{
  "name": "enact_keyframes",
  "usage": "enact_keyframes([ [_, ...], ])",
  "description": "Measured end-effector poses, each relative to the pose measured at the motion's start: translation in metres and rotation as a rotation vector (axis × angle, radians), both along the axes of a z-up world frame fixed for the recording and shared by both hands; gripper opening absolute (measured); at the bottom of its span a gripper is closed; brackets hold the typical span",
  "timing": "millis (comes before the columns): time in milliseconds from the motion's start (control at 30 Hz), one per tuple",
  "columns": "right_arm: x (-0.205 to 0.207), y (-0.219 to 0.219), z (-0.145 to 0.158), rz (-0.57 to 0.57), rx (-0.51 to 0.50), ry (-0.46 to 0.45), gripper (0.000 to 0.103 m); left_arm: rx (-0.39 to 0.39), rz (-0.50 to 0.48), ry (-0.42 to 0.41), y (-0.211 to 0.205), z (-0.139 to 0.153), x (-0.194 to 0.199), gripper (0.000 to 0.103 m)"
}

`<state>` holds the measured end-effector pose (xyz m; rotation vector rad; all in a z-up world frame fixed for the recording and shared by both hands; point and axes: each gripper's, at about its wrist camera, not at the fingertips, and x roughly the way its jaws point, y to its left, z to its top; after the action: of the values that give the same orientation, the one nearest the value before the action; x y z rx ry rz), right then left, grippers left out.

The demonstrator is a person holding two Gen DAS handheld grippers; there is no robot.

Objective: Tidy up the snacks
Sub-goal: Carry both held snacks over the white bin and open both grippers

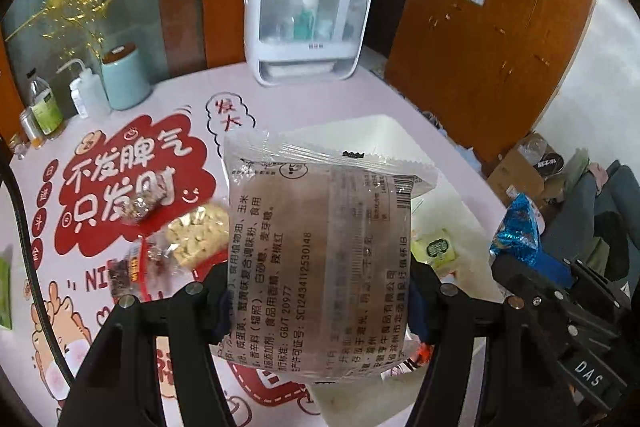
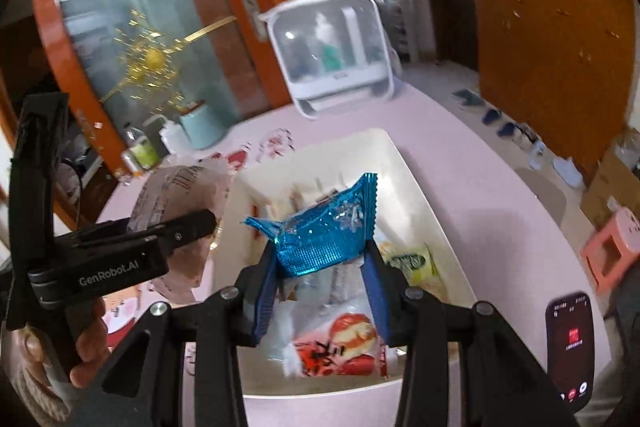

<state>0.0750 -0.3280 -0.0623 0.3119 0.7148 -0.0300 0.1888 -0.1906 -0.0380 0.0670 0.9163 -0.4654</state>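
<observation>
The left gripper pinched a clear snack packet with a brown cake inside, its jaws pressed on both sides; the right gripper pinched a shiny blue packet in the same way, above the white box; in this box lay a red and white packet and, at three o'clock from the blue one, a yellow-green packet; on the pink table, at nine o'clock from the left gripper, loose snacks were lying; at twelve o'clock stood a white cabinet.
</observation>
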Motion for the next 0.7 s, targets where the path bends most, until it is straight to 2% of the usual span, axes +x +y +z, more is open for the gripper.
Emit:
enact_keyframes([
  [267,0.017,-0.002,-0.035,-0.036,0.013,0.103,0.041,0.04,-0.022,0.048,-0.014,-0.033,0.011,0.065],
  [600,0.023,0.009,-0.038,-0.058,-0.052,0.133,0.045,0.061,-0.038,0.085,-0.02,-0.048,0.02,0.066],
  [700,0.024,0.011,-0.041,-0.053,-0.048,0.156,0.048,0.053,-0.042,0.089,-0.021,-0.047,0.021,0.072],
])
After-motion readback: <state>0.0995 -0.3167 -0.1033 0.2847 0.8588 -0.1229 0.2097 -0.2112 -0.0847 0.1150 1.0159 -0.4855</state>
